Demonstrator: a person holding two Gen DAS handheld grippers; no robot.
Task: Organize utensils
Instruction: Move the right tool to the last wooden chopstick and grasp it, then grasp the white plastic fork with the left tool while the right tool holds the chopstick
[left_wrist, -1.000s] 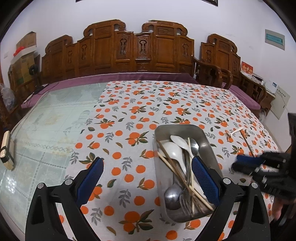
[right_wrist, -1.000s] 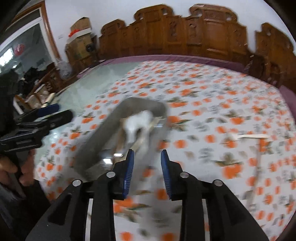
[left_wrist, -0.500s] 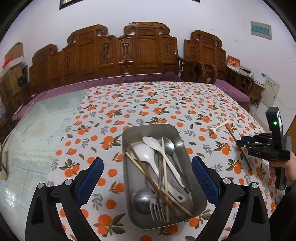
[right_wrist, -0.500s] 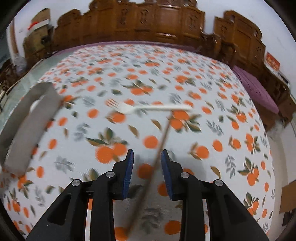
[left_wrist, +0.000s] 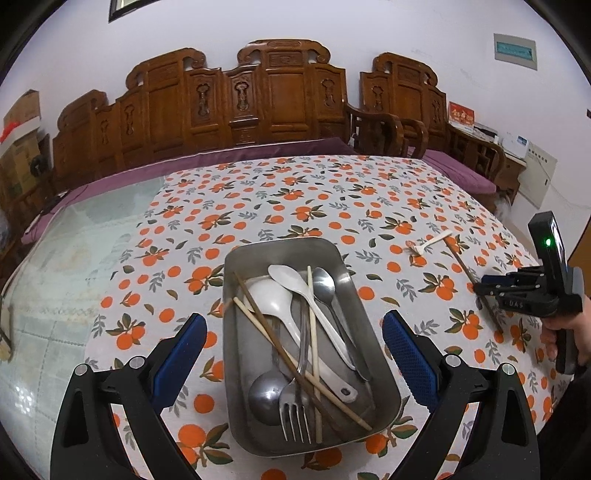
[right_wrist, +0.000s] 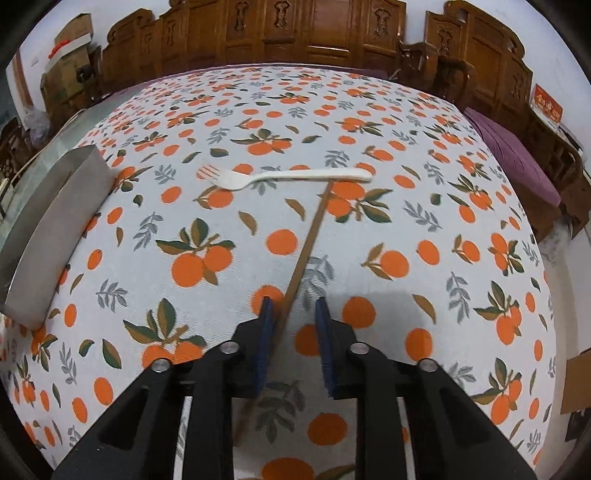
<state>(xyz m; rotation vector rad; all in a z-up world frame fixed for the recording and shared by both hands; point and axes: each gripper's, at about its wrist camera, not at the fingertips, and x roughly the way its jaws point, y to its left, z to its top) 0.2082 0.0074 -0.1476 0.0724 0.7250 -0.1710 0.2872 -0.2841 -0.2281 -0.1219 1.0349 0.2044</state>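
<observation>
A steel tray (left_wrist: 242, 258) sits on the orange-print cloth and holds several spoons, chopsticks and a metal fork (left_wrist: 295, 410). My left gripper (left_wrist: 293, 350) is open, its fingers either side of the tray's near half. A brown chopstick (right_wrist: 308, 236) and a white plastic fork (right_wrist: 284, 176) lie on the cloth to the right of the tray (right_wrist: 55, 221). My right gripper (right_wrist: 293, 314) is open, low over the chopstick's near part, which runs between its fingers close to the left one. In the left wrist view it (left_wrist: 484, 288) hovers at the chopstick (left_wrist: 465, 267).
Carved wooden chairs (left_wrist: 258, 99) line the table's far side. The table's left part is bare glass (left_wrist: 66, 266). A brush-like object (left_wrist: 5, 332) lies at the far left edge. The table's right edge (right_wrist: 546, 280) is close to my right gripper.
My right gripper has swung away from the tray, to the right, and come down over the chopstick. The left gripper view has shifted so the tray sits centred between its fingers.
</observation>
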